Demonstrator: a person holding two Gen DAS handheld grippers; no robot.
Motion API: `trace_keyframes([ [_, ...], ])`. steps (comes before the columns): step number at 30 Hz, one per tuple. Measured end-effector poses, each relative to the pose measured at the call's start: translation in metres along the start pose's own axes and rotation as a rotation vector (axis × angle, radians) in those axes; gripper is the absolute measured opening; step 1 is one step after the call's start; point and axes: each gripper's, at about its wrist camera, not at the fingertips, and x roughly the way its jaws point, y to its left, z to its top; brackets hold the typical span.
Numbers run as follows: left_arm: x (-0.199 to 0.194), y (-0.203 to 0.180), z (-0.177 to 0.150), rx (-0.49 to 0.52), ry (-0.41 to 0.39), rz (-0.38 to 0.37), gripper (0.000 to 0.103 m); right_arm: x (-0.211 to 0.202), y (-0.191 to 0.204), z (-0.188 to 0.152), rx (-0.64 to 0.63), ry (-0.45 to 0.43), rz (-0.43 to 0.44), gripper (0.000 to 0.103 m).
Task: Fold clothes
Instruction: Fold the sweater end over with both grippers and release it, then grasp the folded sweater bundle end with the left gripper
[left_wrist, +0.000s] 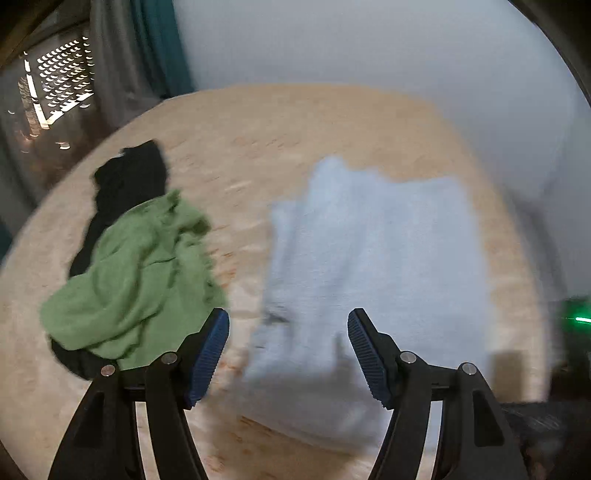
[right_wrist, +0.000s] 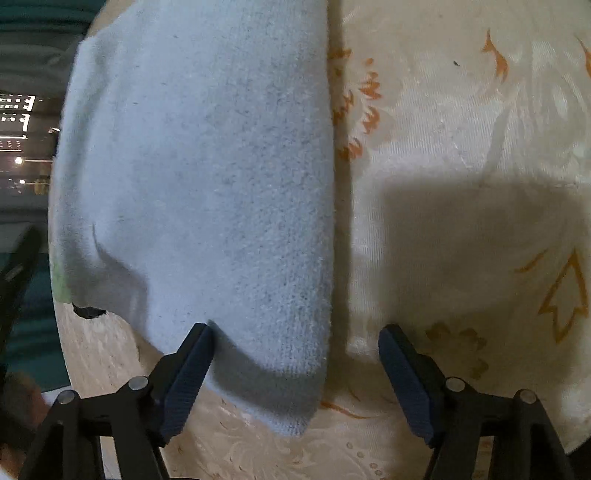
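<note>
A light blue fleecy garment (left_wrist: 373, 266) lies partly folded on the cream patterned tablecloth (left_wrist: 258, 140). My left gripper (left_wrist: 288, 350) is open and empty, hovering over the garment's near edge. In the right wrist view the same blue garment (right_wrist: 207, 177) fills the left half. My right gripper (right_wrist: 295, 373) is open, low over the garment's near corner, with its left finger (right_wrist: 188, 376) touching the fabric edge. A crumpled green garment (left_wrist: 136, 273) lies left on top of a black garment (left_wrist: 125, 181).
The round table's edge (left_wrist: 517, 206) curves close to a pale wall at the back and right. Curtains (left_wrist: 147, 55) and a lit window (left_wrist: 59, 81) stand at the back left. Bare orange-patterned cloth (right_wrist: 461, 184) lies right of the blue garment.
</note>
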Motion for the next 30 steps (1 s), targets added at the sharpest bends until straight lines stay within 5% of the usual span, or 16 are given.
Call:
trace_keyframes([
  [3, 0.041, 0.027, -0.001, -0.142, 0.139, -0.007, 0.073, -0.001, -0.003, -0.004, 0.007, -0.017, 0.034, 0.068],
  [5, 0.051, 0.039, -0.008, -0.210, 0.192, -0.027, 0.079, 0.003, 0.004, 0.006, 0.013, -0.004, 0.071, 0.053],
  [10, 0.048, 0.034, -0.012, -0.125, 0.161, 0.041, 0.087, 0.015, 0.011, -0.002, -0.017, 0.024, 0.084, 0.035],
  [15, 0.031, 0.048, -0.005, -0.174, 0.194, -0.022, 0.087, 0.008, 0.004, -0.007, 0.043, 0.012, 0.180, 0.022],
  [20, -0.002, 0.073, -0.005, -0.206, 0.159, -0.028, 0.087, -0.003, 0.017, -0.018, -0.017, -0.016, 0.116, 0.027],
  [22, -0.007, 0.092, -0.004, -0.276, 0.163, -0.069, 0.087, -0.003, 0.012, -0.013, -0.009, 0.001, 0.088, 0.045],
  [24, -0.005, 0.108, -0.002, -0.331, 0.178, -0.119, 0.087, -0.005, 0.006, -0.009, -0.002, 0.015, 0.064, 0.048],
  [30, 0.022, 0.134, -0.038, -0.592, 0.375, -0.316, 0.087, -0.027, -0.011, -0.002, 0.069, -0.049, 0.166, 0.058],
])
